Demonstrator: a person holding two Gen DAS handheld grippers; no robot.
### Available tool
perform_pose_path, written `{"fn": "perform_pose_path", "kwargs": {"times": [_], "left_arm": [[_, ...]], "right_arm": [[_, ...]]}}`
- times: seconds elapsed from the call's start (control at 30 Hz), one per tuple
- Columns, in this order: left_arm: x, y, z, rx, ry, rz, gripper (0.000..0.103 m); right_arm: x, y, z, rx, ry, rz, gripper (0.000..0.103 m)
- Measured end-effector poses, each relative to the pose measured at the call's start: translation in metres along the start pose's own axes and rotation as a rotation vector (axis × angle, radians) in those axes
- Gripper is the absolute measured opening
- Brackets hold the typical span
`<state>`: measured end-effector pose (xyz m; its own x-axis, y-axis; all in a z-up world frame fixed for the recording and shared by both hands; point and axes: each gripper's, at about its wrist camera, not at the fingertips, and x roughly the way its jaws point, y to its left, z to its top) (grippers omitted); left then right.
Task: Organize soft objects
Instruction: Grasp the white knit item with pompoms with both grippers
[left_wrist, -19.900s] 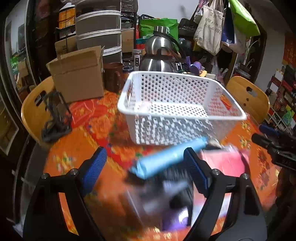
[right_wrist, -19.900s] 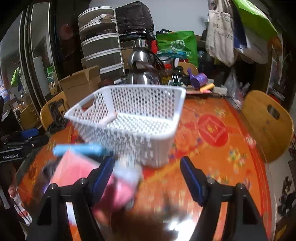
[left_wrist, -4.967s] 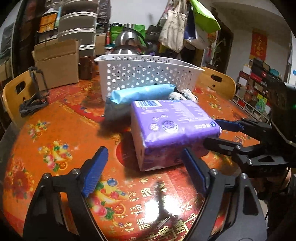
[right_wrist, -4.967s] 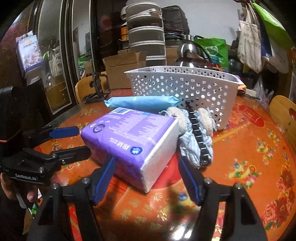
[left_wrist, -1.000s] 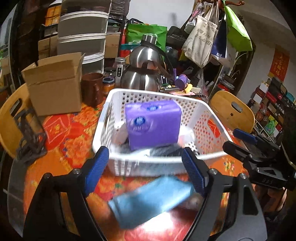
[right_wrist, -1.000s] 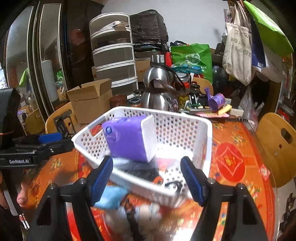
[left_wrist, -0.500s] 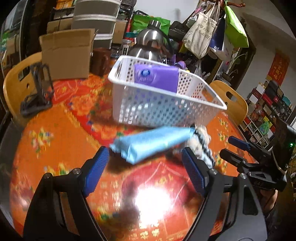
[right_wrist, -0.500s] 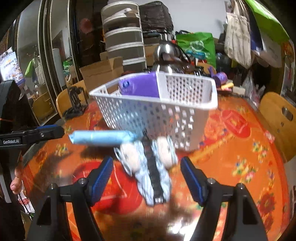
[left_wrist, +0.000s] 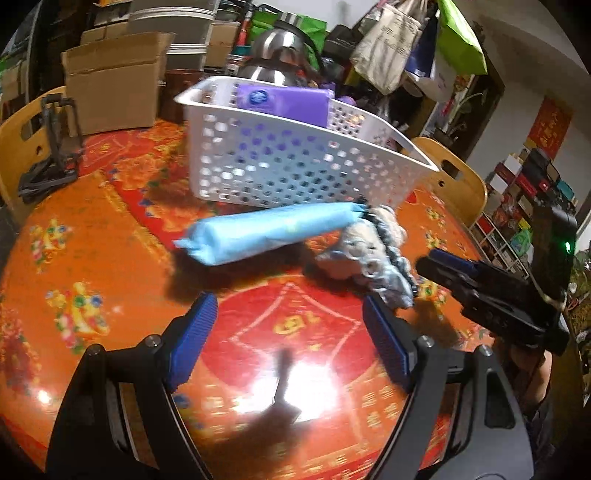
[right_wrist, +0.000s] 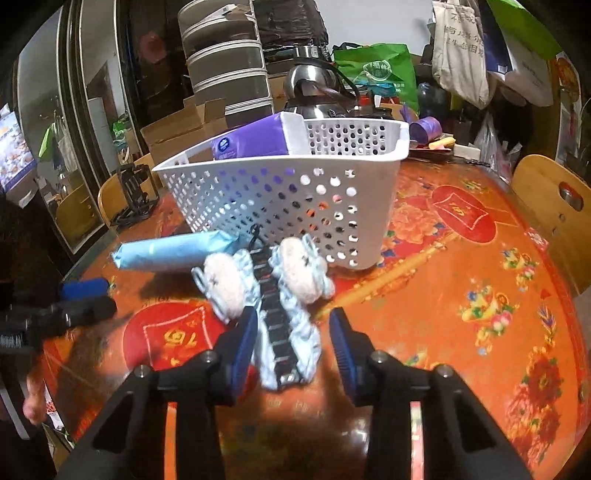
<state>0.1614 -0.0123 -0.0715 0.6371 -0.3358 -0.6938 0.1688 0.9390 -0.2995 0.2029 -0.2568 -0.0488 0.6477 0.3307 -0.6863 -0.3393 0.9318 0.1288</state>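
A white perforated basket (left_wrist: 295, 170) is seen in the upper middle of the left wrist view, standing on a round table (left_wrist: 110, 258) covered in an orange and red patterned cloth. A purple tissue pack (left_wrist: 282, 101) is held upright inside the basket, its top rising above the rim. Just in front of the basket, a light blue roll (left_wrist: 273, 230) is laid on the table, slightly tilted, with its right end touching a fluffy pale blue and white slipper (left_wrist: 373, 254) crossed by a dark strap. The left gripper (left_wrist: 291, 332) is shown at the bottom of that view with its blue pads (left_wrist: 192, 336) spread wide and nothing between them, near the roll but apart from it. In the right wrist view the basket (right_wrist: 288, 195) fills the centre, with the tissue pack (right_wrist: 255, 142) leaning at its left side. The slipper (right_wrist: 273, 291) is placed just in front of the basket, and the blue roll (right_wrist: 173, 251) lies to its left. The right gripper (right_wrist: 293, 343) is set around the near end of the slipper, its jaws at a middling width and not pressed onto the fabric. A cardboard box (left_wrist: 114, 88) and a steel kettle (right_wrist: 314, 90) are visible behind the basket.
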Motion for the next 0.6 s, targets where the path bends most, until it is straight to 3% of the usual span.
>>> {"fn": "perform_pose_path", "kwargs": {"times": [0.37, 0.53, 0.6], "left_arm": [[0.053, -0.036, 0.030, 0.025, 0.027, -0.001, 0.076], [0.073, -0.040, 0.035, 0.036, 0.061, -0.017, 0.053], [0.078, -0.040, 0.037, 0.026, 0.072, -0.058, 0.043]], "right_arm": [[0.030, -0.011, 0.020, 0.010, 0.031, 0.008, 0.033], [0.039, -0.009, 0.020, -0.007, 0.055, 0.031, 0.021], [0.041, -0.005, 0.020, -0.021, 0.062, 0.028, 0.019]]}}
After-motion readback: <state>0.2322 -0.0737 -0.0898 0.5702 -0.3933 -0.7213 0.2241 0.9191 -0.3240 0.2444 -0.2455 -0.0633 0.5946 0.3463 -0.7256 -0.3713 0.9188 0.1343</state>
